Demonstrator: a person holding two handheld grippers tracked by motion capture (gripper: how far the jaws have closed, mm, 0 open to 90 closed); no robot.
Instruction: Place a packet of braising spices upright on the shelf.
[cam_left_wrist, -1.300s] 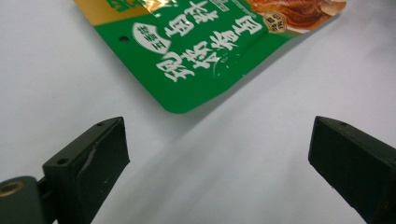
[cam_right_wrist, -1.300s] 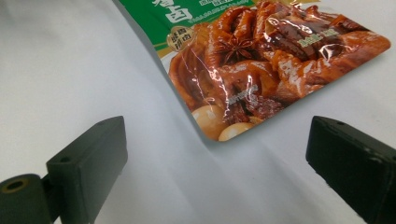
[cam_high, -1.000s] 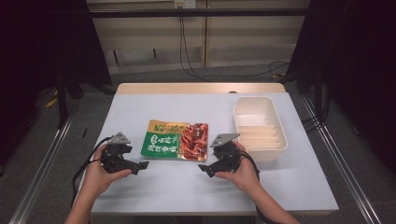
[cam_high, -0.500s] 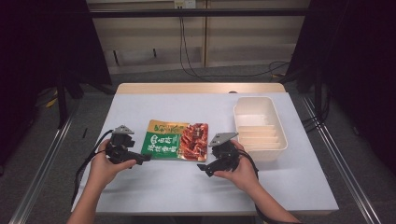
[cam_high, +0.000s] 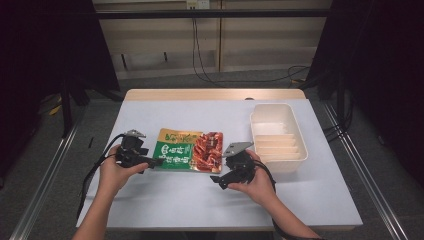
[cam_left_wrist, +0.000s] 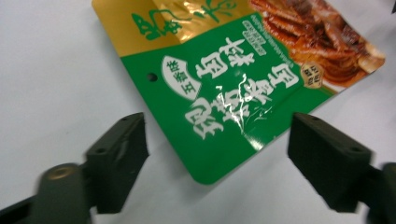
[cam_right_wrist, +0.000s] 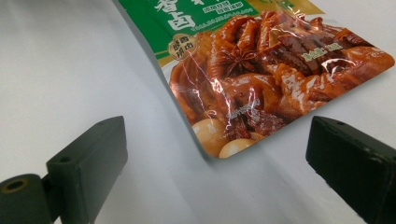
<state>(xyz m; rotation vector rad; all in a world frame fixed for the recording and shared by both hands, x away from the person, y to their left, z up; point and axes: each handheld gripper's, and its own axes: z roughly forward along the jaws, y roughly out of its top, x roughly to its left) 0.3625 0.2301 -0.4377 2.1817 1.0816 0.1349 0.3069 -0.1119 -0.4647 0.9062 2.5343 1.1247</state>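
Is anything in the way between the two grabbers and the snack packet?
No. The snack packet lies flat on the white table. The left gripper has just been closing, with the packet's green corner between its jaws but untouched. The right gripper stands open before the other end, bare table between.

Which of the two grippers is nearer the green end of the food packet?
The left gripper: its open jaws straddle the food packet at its green corner, while the right gripper faces the red pictured end.
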